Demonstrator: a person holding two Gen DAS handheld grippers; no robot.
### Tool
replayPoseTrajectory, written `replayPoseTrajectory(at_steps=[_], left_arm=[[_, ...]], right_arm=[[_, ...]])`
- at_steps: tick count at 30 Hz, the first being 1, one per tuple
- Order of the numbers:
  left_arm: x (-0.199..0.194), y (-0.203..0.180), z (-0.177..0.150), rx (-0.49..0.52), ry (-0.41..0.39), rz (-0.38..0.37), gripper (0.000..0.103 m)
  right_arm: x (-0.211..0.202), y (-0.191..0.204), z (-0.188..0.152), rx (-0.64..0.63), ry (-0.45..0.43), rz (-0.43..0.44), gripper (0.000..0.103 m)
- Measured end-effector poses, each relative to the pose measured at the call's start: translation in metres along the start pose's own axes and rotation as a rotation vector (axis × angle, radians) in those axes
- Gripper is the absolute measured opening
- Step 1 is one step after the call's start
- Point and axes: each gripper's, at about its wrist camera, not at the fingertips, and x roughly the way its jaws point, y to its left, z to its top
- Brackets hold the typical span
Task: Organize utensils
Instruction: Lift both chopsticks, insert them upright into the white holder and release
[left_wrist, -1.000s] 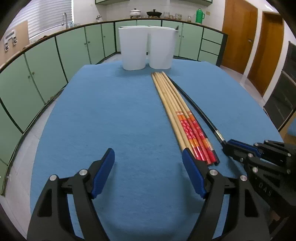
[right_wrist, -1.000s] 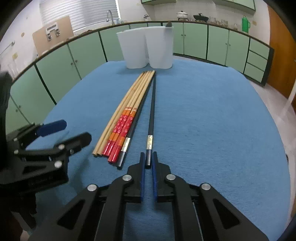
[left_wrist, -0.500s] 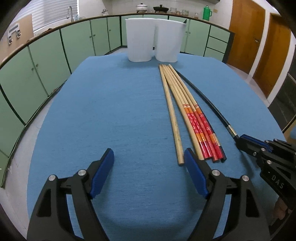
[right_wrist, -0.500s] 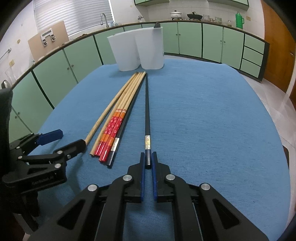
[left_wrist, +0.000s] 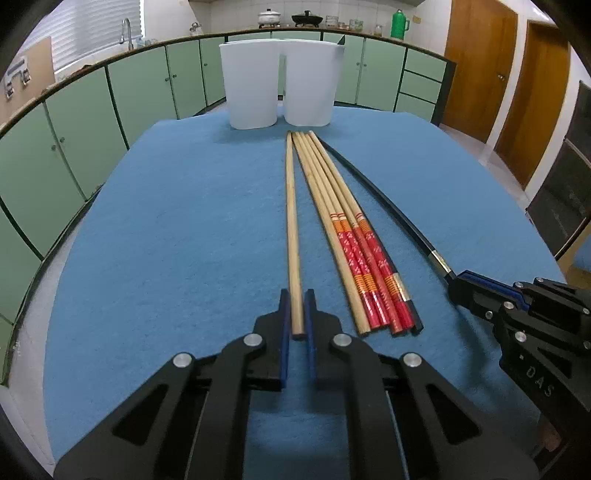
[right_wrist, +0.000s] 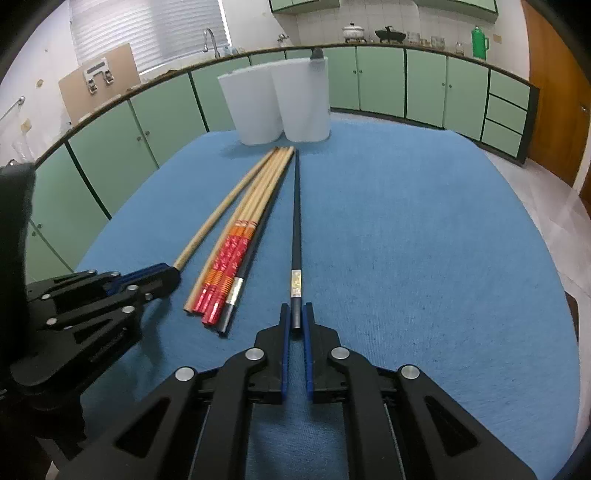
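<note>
My left gripper (left_wrist: 296, 295) is shut on the near end of a plain wooden chopstick (left_wrist: 291, 221) that lies on the blue mat, split off to the left of the bundle. My right gripper (right_wrist: 295, 308) is shut on the near end of a black chopstick (right_wrist: 295, 221) lying to the right of the bundle. Between them lies a bundle of several chopsticks (left_wrist: 354, 240), wooden with red and orange ends, plus one dark one; it also shows in the right wrist view (right_wrist: 243, 236). Two white holders (left_wrist: 280, 92) stand side by side at the mat's far end.
The blue mat (left_wrist: 166, 240) covers a table; its edges drop off left and right. Green cabinets ring the room behind. A dark tip sticks out of the right white holder (right_wrist: 317, 55).
My left gripper closed from wide open onto the plain wooden chopstick, which now lies apart from the bundle. My right gripper stayed shut on the black chopstick.
</note>
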Motion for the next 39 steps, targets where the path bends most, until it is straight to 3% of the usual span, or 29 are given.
replayPoseTrajectory(at_steps=[8, 21, 34, 39], left_arm=[[-0.037, 0.004, 0.02, 0.003, -0.089, -0.002, 0.006], [-0.111, 0.021, 0.096, 0.016, -0.327, -0.005, 0.006], [-0.112, 0.024, 0.169, 0.025, -0.405, -0.042, 0.006], [-0.127, 0.028, 0.188, 0.033, -0.461, -0.042, 0.006]], right_arm=[[-0.033, -0.006, 0.024, -0.017, -0.09, -0.001, 0.006], [-0.083, -0.02, 0.112, -0.016, -0.247, 0.047, 0.006], [-0.079, -0.025, 0.212, -0.055, -0.259, 0.095, 0.006], [-0.091, -0.02, 0.236, -0.107, -0.297, 0.09, 0.006]])
